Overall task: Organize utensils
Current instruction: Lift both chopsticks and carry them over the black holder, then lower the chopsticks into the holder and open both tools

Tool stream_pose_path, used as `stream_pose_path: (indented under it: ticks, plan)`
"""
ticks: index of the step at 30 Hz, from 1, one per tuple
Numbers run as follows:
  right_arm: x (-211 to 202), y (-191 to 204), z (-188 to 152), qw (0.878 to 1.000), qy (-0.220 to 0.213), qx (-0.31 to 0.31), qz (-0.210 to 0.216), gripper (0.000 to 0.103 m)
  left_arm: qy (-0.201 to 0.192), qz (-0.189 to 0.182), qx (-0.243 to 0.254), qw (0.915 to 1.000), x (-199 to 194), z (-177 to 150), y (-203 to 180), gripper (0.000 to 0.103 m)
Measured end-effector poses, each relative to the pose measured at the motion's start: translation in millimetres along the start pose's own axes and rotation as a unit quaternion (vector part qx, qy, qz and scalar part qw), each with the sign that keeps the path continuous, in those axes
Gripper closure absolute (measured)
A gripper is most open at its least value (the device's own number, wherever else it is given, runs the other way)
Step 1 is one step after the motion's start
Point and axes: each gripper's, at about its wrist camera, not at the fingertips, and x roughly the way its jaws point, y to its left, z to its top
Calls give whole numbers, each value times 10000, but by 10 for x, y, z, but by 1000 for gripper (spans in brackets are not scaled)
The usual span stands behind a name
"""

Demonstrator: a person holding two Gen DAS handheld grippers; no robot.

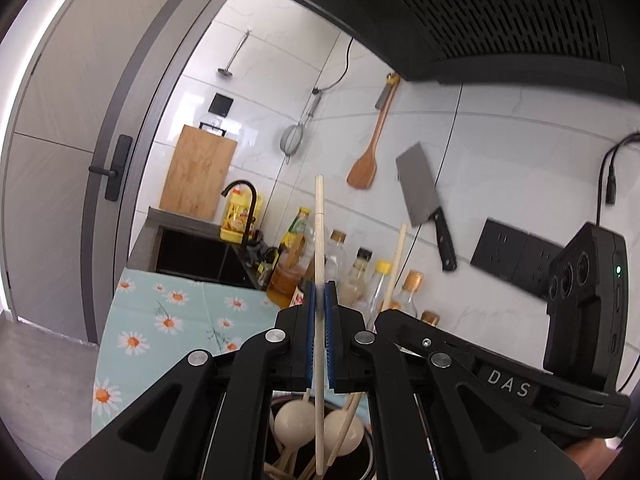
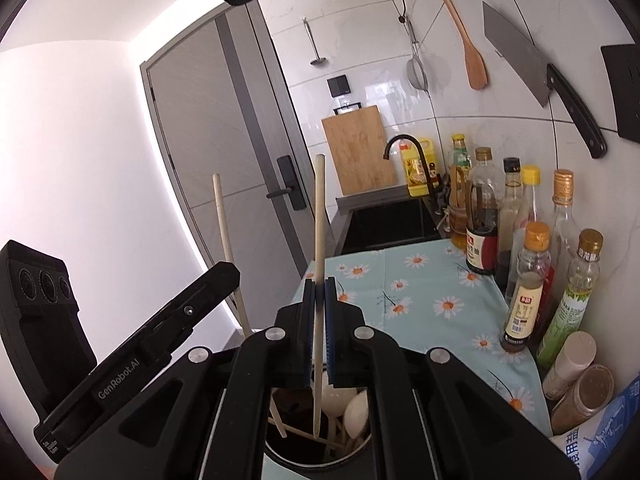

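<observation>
Across the counter, a daisy-print cloth (image 2: pixel 432 292); on it, at the near edge and directly under both hands, a dark round pot (image 2: pixel 292 400) already stocked with pale spoons (image 1: pixel 292 420) and loose sticks. Above the pot, side by side and close together, the left gripper (image 1: pixel 320 300) and the right gripper (image 2: pixel 319 292). Each with jaws squeezed nearly together on one pale chopstick: the left chopstick (image 1: pixel 319 240) and the right chopstick (image 2: pixel 319 220), both pinched partway along the shaft. Long axis of each close to upright, upper end well clear of the pads, lower end hanging down inside the pot's mouth among the spoons. No sideways reach left to make, by the look of it: pot straight below, sticks already aligned with its opening. Equally near for either hand. Likely next: lower a little further, then spread the jaws and let each stick drop in beside the others.
</observation>
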Motion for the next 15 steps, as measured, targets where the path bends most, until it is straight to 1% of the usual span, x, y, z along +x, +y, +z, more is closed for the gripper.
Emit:
stream_pose_path:
  ticks: [7, 15]
  plan:
    - [50, -23, -191, 9998, 132, -51, -128, 97, 155, -41, 34, 9999, 40, -193, 18, 99]
    - [80, -40, -346, 9994, 339, 49, -94, 97, 388, 29, 249, 9989, 50, -375, -22, 99]
